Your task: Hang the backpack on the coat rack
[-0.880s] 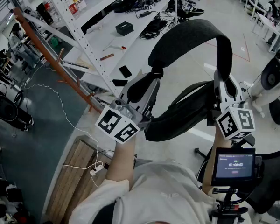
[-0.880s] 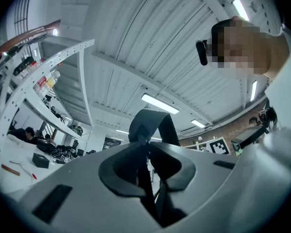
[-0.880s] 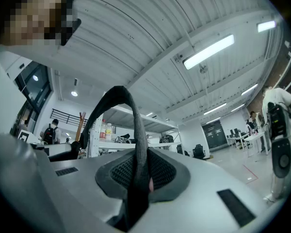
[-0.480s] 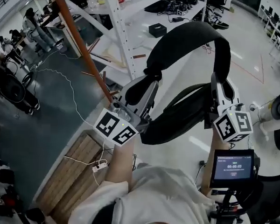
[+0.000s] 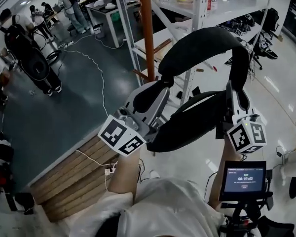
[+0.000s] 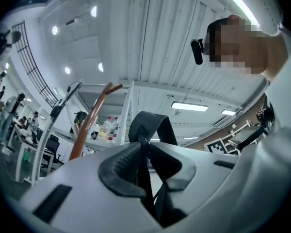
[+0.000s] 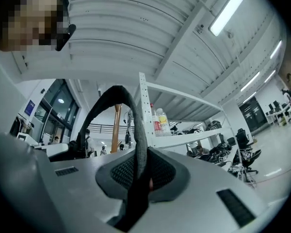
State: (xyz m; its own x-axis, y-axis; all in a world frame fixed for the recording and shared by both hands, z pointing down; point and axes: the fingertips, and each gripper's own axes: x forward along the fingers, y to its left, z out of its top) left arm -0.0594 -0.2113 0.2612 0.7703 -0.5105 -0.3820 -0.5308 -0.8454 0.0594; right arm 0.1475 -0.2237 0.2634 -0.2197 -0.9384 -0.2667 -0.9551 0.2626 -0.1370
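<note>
A black backpack [image 5: 187, 122] hangs in front of me between both grippers. Its padded strap [image 5: 202, 41] arches up from one gripper to the other. My left gripper [image 5: 155, 90] is shut on the strap's left end, and the webbing [image 6: 150, 125] runs up between its pads. On the strap's right end my right gripper [image 5: 235, 95] is shut, the band [image 7: 119, 98] curving up from its pads. An orange-brown pole [image 5: 147, 28] stands just beyond the strap; the left gripper view shows a curved arm at the pole's [image 6: 89, 125] top.
A white metal shelf rack [image 5: 195, 14] with bottles stands right behind the pole. A wooden pallet [image 5: 74, 172] with a white cable lies on the floor at my lower left. People [image 5: 29, 58] stand at the far left. A small screen [image 5: 244, 179] is mounted at my lower right.
The view has swung: the orange pole and the white rack have moved from the left toward the centre, now behind the strap. Both grippers keep the same hold on the strap.
</note>
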